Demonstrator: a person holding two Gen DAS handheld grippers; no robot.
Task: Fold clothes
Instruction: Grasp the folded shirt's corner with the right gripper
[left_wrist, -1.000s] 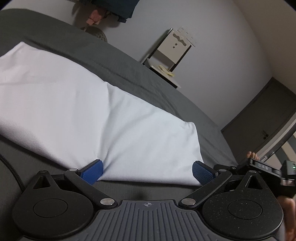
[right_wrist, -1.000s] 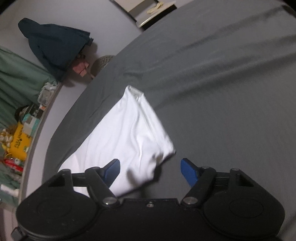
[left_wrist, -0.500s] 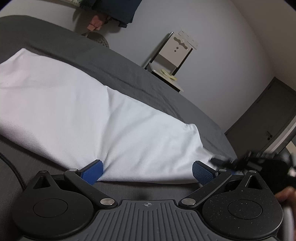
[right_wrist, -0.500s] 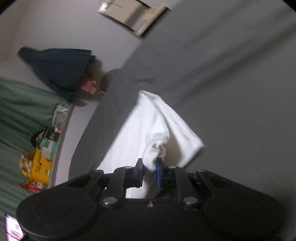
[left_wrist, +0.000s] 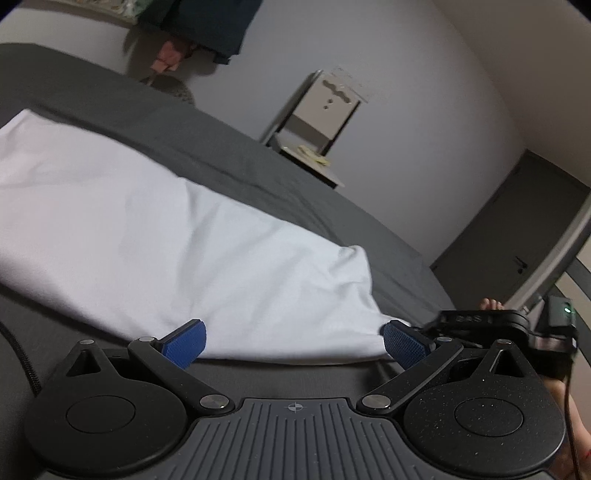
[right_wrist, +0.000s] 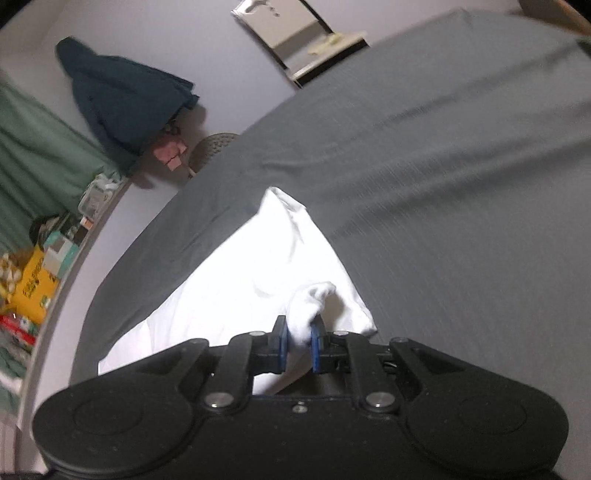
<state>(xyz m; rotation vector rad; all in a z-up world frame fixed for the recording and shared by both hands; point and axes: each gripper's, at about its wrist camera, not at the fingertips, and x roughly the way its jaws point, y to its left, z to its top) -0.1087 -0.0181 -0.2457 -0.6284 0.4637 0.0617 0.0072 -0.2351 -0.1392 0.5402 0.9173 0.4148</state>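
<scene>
Bunching between the right gripper (right_wrist: 299, 339) fingers, white garment (left_wrist: 166, 236); left gripper (left_wrist: 293, 341) fingers wide, flanking its edge.

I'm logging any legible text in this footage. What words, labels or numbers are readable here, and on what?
None can be read for certain.
Right gripper body: embossed letters, too blurred.
Yellow box on the shelf: dark print, too blurred.
White garment, grey bedsheet: no text.
</scene>
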